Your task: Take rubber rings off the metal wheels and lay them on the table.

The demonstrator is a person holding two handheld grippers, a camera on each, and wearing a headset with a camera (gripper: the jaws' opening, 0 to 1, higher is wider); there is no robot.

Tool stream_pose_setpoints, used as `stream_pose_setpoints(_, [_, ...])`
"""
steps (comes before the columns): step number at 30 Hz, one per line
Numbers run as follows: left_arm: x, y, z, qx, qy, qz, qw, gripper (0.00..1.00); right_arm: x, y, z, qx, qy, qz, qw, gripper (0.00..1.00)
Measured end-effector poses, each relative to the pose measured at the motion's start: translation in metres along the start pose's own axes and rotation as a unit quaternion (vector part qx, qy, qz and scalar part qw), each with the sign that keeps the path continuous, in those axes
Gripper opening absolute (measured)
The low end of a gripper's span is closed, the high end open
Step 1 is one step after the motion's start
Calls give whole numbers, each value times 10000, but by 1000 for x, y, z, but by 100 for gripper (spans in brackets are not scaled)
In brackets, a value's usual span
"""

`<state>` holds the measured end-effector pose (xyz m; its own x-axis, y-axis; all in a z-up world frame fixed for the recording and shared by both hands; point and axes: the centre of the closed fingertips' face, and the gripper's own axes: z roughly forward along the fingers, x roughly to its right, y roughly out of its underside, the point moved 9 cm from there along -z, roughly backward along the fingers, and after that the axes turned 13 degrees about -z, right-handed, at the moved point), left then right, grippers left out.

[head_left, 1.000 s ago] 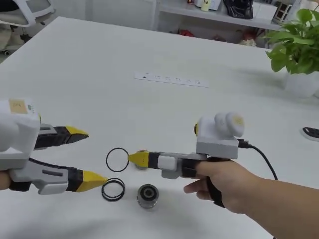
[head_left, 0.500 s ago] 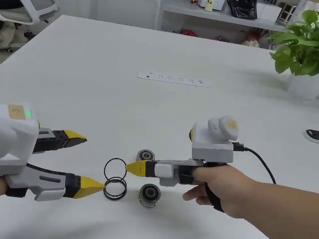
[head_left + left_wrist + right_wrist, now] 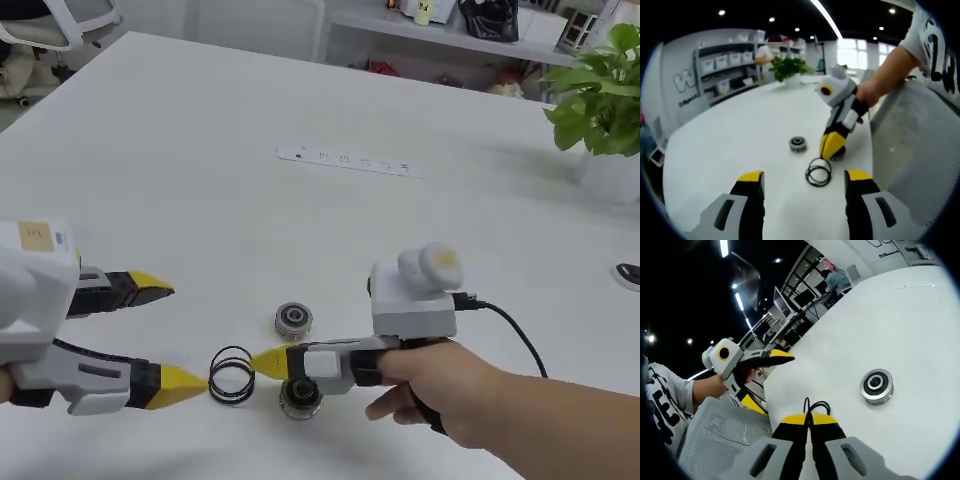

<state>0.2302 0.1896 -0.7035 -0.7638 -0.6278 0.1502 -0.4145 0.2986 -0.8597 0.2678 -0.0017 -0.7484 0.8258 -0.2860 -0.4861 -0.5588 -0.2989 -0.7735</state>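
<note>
Pinching a rubber ring (image 3: 816,406) by its edge, jaws together, the right gripper (image 3: 260,362) is resting it on the small pile of rings (image 3: 231,375) lying on the table (image 3: 200,150), directly left of its tips. The left gripper (image 3: 182,336) is hovering with jaws wide apart, the pile sitting just right of its near jaw. One metal wheel (image 3: 293,319) is lying flat just beyond the right gripper's jaws; another wheel (image 3: 300,397) is sitting partly hidden under them. Both are lying nearer the right gripper, which is likely reaching next.
</note>
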Motion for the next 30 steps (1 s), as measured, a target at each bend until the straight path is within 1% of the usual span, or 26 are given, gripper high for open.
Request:
stream_pose_setpoints(8, [1, 2, -1, -33, -3, -12, 10000, 65, 1, 3, 3, -141, 96, -87, 9998, 0])
stream_pose_setpoints(14, [2, 3, -2, -32, -20, -30, 10000, 65, 1, 3, 4, -192, 186, -230, 9994, 0])
stream_pose_setpoints(18, [2, 5, -3, -47, -25, -43, 10000, 65, 0, 2, 4, -238, 271, -425, 9984, 0])
stream_pose_setpoints(20, [3, 5, -3, -58, -32, -37, 10000, 65, -1, 2, 4, -259, 295, -545, 9977, 2])
stream_pose_setpoints(30, [4, 4, -6, -56, -58, -24, 10000, 65, -2, -1, 4, -269, 359, -790, 9959, 8])
